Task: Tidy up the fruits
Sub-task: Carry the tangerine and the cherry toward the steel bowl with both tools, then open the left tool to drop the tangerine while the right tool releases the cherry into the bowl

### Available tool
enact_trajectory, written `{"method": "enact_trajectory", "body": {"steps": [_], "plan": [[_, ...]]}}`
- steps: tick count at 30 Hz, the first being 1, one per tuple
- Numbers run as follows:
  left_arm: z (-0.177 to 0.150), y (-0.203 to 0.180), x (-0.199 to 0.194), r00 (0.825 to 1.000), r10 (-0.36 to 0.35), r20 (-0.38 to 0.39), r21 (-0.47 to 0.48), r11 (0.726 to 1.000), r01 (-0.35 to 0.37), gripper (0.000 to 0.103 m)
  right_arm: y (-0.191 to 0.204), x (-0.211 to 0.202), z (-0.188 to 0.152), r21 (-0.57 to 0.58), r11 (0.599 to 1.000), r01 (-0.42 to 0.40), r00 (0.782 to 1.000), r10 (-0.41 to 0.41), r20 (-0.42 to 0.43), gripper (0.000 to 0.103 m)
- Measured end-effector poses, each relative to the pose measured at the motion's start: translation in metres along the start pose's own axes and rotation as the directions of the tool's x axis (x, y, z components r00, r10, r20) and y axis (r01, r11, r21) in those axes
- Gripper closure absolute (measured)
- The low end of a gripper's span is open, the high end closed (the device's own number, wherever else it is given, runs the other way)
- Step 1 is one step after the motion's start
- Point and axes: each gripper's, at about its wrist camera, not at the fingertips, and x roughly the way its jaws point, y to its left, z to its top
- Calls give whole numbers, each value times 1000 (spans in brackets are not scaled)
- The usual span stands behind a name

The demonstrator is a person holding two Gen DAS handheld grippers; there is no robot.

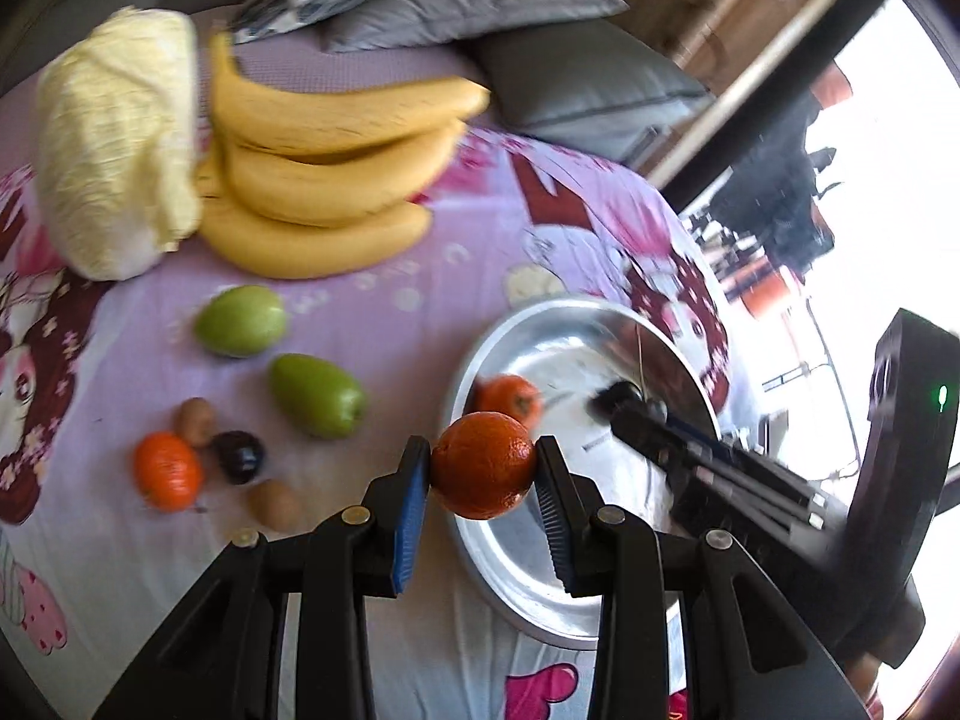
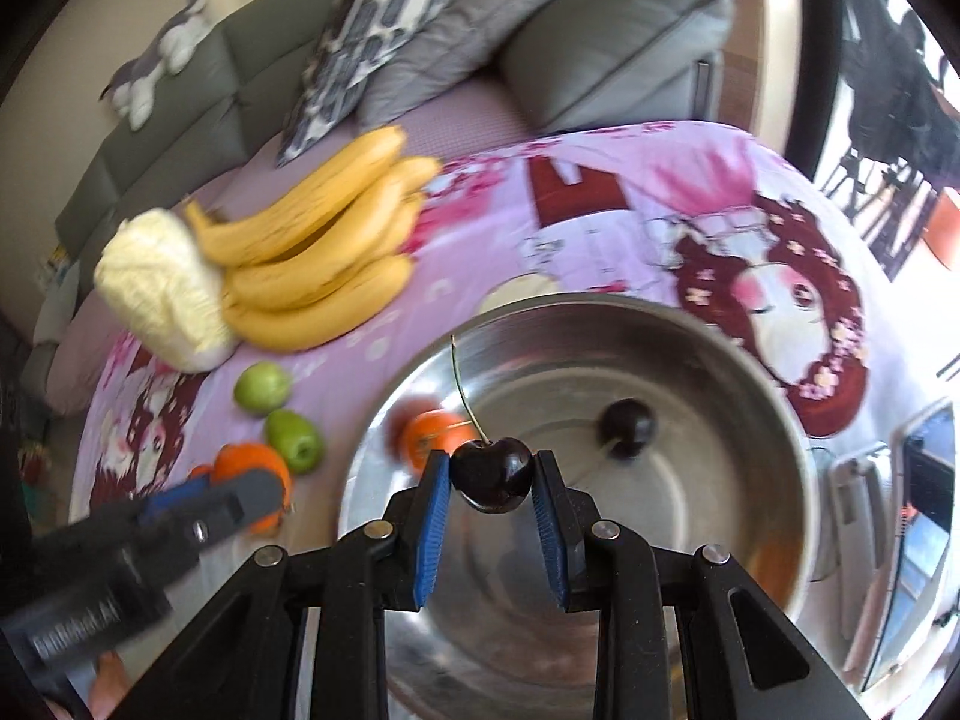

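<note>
No legible words, brands or numbers anywhere; only a large dark-red letter-like shape, possibly an E, printed on the pink bedsheet (image 2: 576, 192), partly blurred.

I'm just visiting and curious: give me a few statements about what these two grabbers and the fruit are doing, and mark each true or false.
1. The left gripper clamps an orange. True.
2. The right gripper holds a green fruit. False: it grips a dark cherry.
3. The metal bowl is empty. False: a tangerine and another cherry lie inside.
4. The bananas lie beside the cabbage. True.
</note>
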Motion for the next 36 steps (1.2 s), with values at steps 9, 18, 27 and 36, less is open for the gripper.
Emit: {"method": "enact_trajectory", "body": {"steps": [9, 18, 27, 36], "plan": [[-9, -28, 26, 999, 25, -43, 101, 995, -20, 66, -20, 8, 0, 44, 998, 35, 999, -33, -31, 73], [-13, -31, 42, 994, 63, -85, 129, 990, -52, 66, -26, 24, -4, 54, 996, 68, 993, -62, -100, 73], [-17, -32, 49, 991, 70, -113, 129, 990, -55, 66, -30, 36, -7, 66, 993, 94, 985, -83, -152, 73], [-16, -30, 49, 991, 65, -120, 106, 993, -52, 66, -29, 36, -7, 66, 994, 91, 985, -80, -152, 73]]}}
